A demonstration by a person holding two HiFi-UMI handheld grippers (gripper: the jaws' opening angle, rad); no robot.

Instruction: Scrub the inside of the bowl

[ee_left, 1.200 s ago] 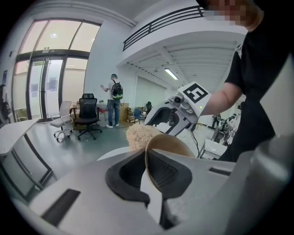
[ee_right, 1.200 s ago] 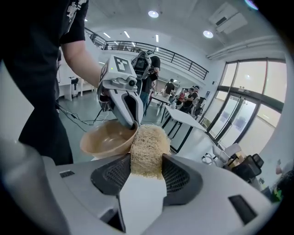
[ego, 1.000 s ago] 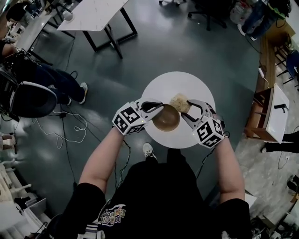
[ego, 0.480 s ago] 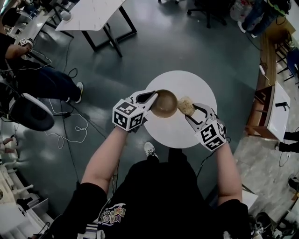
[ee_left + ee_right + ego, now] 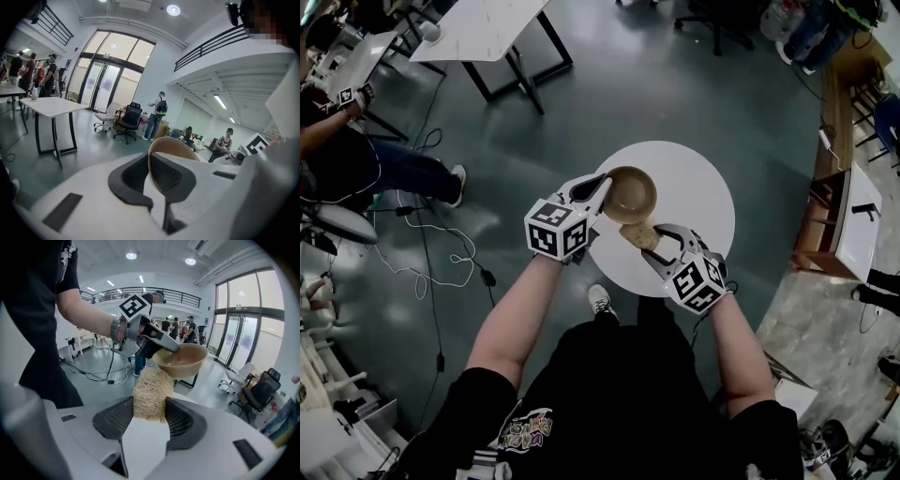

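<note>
Head view: left tongs (image 5: 600, 192) pinch the brown bowl (image 5: 631, 194) by its rim above the round desk (image 5: 703, 202). Right tongs (image 5: 652, 242) pinch a fibrous scrubber (image 5: 639, 234) just beside it. Hard scrubbing could lever that thin rim grip loose.

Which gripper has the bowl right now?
The left gripper: its jaws are clamped on the rim of the brown bowl. The right gripper grips the straw-coloured scrub pad instead, just beside the bowl.
</note>
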